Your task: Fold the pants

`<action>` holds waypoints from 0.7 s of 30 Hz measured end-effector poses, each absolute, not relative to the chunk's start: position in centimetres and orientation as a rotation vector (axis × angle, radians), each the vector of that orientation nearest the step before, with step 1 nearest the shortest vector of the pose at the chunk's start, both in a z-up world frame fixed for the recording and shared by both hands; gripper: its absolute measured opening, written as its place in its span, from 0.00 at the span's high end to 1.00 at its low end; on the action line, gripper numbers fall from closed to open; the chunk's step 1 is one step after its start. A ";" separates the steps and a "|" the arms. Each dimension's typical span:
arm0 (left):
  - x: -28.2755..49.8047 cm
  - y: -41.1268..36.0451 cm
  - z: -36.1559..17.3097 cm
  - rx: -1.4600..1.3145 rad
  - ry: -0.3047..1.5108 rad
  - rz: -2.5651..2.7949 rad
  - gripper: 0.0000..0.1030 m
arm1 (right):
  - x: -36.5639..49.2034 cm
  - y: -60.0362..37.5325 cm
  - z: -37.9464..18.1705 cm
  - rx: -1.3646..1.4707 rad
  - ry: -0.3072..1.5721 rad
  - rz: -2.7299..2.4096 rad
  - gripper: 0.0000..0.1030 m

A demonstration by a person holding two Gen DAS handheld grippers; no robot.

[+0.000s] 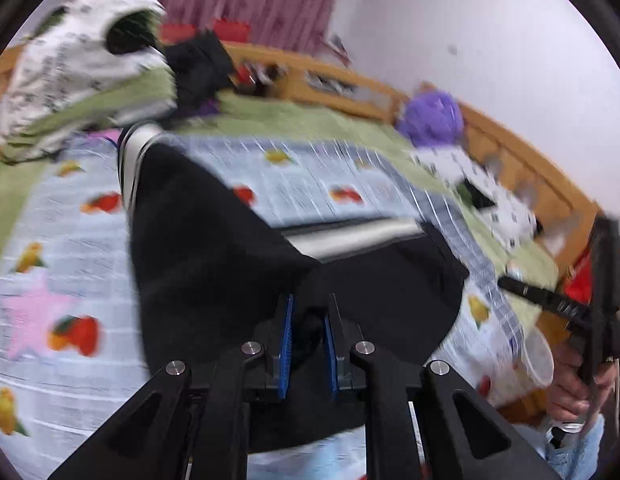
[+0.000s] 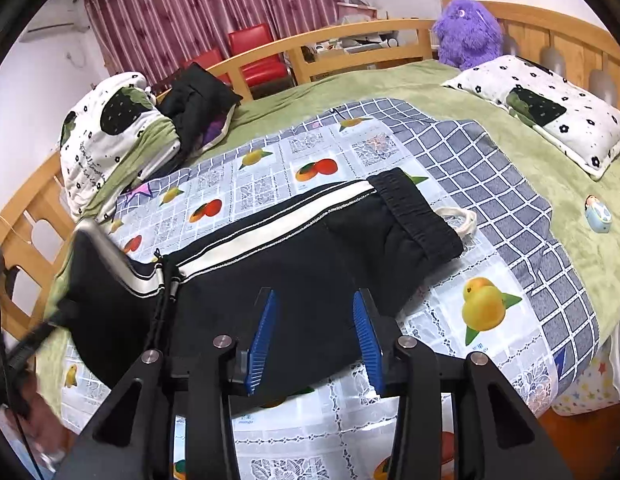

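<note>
Black pants (image 2: 310, 264) with a white side stripe lie on a fruit-print sheet (image 2: 489, 320) on the bed, waistband (image 2: 417, 208) toward the far right. The leg end at the left is lifted and folding over. In the blurred left wrist view my left gripper (image 1: 308, 312) is shut on black pants fabric (image 1: 230, 248) bunched between its blue pads. My right gripper (image 2: 315, 312) is open above the pants' near edge and holds nothing. It also shows at the right edge of the left wrist view (image 1: 549, 300).
A purple plush toy (image 2: 467, 32) and a white pillow (image 2: 549, 108) lie at the far right. A rolled quilt (image 2: 110, 140) and a dark garment (image 2: 198, 100) sit at the far left. A small blue toy (image 2: 597, 214) lies on the green blanket. Wooden rails ring the bed.
</note>
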State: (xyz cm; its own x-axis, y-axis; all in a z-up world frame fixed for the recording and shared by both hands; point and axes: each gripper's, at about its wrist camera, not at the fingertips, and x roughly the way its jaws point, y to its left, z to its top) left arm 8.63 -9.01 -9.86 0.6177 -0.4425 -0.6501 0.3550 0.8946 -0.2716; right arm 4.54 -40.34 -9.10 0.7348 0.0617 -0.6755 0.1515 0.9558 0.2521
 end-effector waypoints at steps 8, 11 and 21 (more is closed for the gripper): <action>6.2 -7.9 -13.6 -0.113 0.870 -0.499 0.45 | 4.6 -39.3 -10.5 0.298 0.809 0.003 0.61; 5.3 -3.8 -13.1 -0.150 0.789 -0.410 0.43 | 5.7 -37.5 -11.0 0.308 0.828 0.052 0.61; 7.6 6.8 -15.7 -0.469 0.793 -0.166 0.40 | 13.6 -26.9 -16.4 0.404 0.997 0.315 0.56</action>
